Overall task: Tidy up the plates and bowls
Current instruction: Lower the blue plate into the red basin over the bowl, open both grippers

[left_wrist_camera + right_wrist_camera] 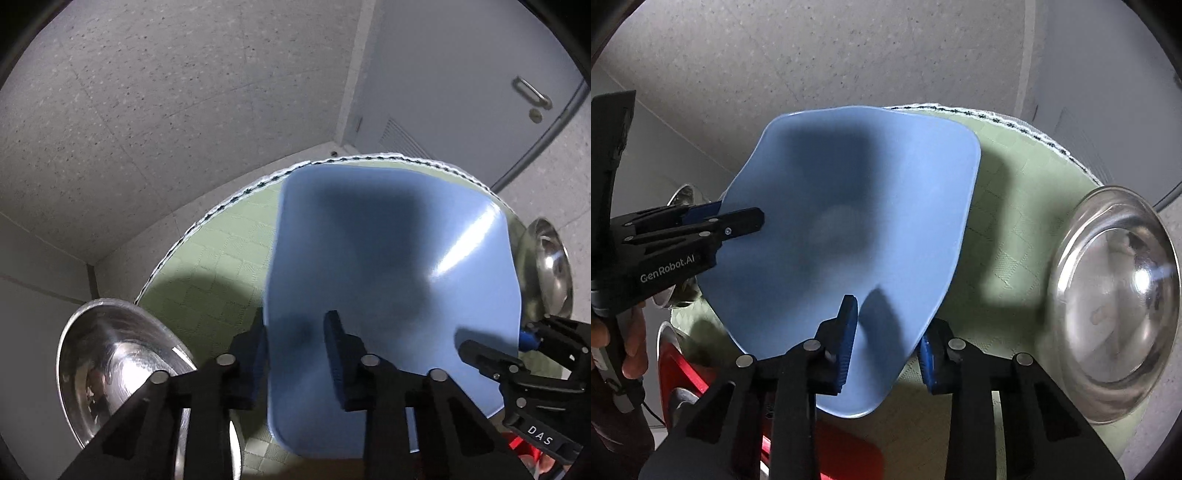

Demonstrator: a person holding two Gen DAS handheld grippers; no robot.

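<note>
A blue square plate (388, 266) is held above the green round table mat (221, 258) by both grippers. My left gripper (295, 354) is shut on the plate's left edge, one finger above and one below. My right gripper (886, 347) is shut on the plate's (849, 221) right edge in the same way. The right gripper also shows in the left wrist view (517, 354), and the left gripper in the right wrist view (738, 221). A steel bowl (122, 369) sits left of the plate and another steel bowl (1115, 302) sits right of it.
A red plate (687, 365) lies at the near left under the blue plate. The mat (1015, 221) has a stitched white rim. A grey speckled floor and a grey door (480, 92) lie beyond the table. A hand (631, 343) holds the left gripper's handle.
</note>
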